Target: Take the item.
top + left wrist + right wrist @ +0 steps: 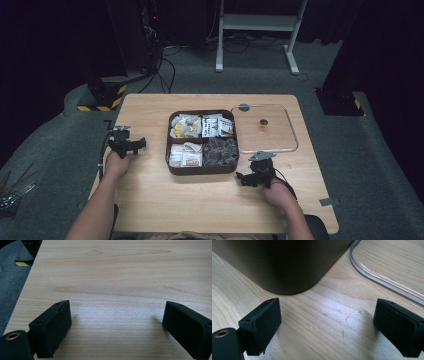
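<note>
A dark brown box (202, 169) with four compartments of packets and snacks stands at the middle of the wooden table (150, 195). Its clear lid (265, 148) lies flat just to the right of it. My left gripper (141, 144) rests on the table to the left of the box, jaws wide apart over bare wood (115, 315). My right gripper (241, 177) lies near the box's front right corner, open with nothing between its jaws. In the right gripper view the box's rounded corner (287, 267) is close ahead and the lid's rim (382, 277) runs at the upper right.
Beyond the table's far edge lie grey carpet, cables and a white stand's legs (255, 30). A black base with yellow stripes (102, 97) sits off the far left corner. A small dark disc (263, 122) lies under or on the clear lid.
</note>
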`<state>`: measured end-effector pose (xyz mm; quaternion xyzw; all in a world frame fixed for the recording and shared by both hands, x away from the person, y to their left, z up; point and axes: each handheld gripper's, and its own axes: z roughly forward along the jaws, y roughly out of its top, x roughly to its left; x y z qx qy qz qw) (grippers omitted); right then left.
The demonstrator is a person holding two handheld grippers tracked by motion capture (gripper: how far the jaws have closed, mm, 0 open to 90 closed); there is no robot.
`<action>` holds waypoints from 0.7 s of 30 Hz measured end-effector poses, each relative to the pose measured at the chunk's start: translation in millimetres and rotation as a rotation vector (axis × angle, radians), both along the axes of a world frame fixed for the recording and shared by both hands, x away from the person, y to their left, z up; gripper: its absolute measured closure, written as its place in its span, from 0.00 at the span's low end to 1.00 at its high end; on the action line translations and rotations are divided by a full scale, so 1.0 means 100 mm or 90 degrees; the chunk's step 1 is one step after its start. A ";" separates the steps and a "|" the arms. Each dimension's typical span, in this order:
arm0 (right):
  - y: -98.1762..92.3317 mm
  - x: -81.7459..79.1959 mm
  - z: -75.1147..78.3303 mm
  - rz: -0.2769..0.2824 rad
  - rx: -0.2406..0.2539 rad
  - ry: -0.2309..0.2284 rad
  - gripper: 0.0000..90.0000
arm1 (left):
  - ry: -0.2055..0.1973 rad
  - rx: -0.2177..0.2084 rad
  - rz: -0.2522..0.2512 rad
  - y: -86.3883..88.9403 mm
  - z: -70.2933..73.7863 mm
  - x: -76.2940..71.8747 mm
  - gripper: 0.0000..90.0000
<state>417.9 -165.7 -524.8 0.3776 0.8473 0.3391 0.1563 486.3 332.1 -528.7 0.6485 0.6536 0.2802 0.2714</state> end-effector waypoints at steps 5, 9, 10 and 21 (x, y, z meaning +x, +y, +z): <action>0.00 0.00 0.00 -0.001 0.001 0.001 0.09 | 0.000 0.000 -0.001 0.00 0.00 0.00 0.10; 0.00 0.00 0.00 -0.001 0.001 0.001 0.09 | -0.001 -0.001 -0.001 0.00 0.00 0.00 0.10; 0.00 0.00 0.00 -0.001 0.001 0.001 0.09 | -0.003 -0.001 -0.002 0.00 0.00 0.00 0.11; 0.00 0.00 0.00 -0.001 0.001 0.001 0.09 | 0.005 0.001 -0.002 -0.01 0.02 0.00 0.16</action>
